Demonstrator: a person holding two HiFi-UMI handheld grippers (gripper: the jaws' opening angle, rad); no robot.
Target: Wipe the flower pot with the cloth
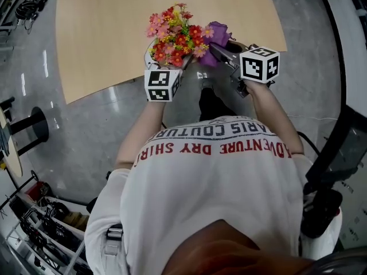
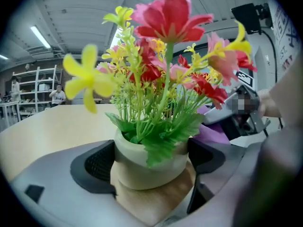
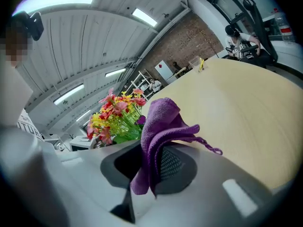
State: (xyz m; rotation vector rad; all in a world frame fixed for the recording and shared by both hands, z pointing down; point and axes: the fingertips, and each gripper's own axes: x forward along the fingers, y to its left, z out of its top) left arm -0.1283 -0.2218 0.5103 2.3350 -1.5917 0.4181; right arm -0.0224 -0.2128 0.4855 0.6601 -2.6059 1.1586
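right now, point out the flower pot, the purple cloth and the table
flower pot (image 2: 136, 168): left gripper view, cream front wall below its rim
purple cloth (image 3: 160, 118): right gripper view, upper fold of the bunch
table (image 1: 109, 33): head view, bare left part of its top

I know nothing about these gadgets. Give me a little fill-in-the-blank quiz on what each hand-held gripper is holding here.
The left hand-held gripper is clamped on a pot of colourful ____.
The right hand-held gripper holds a ____ cloth.
Beyond both stretches a pale wooden ____.
Missing words: flowers; purple; table.
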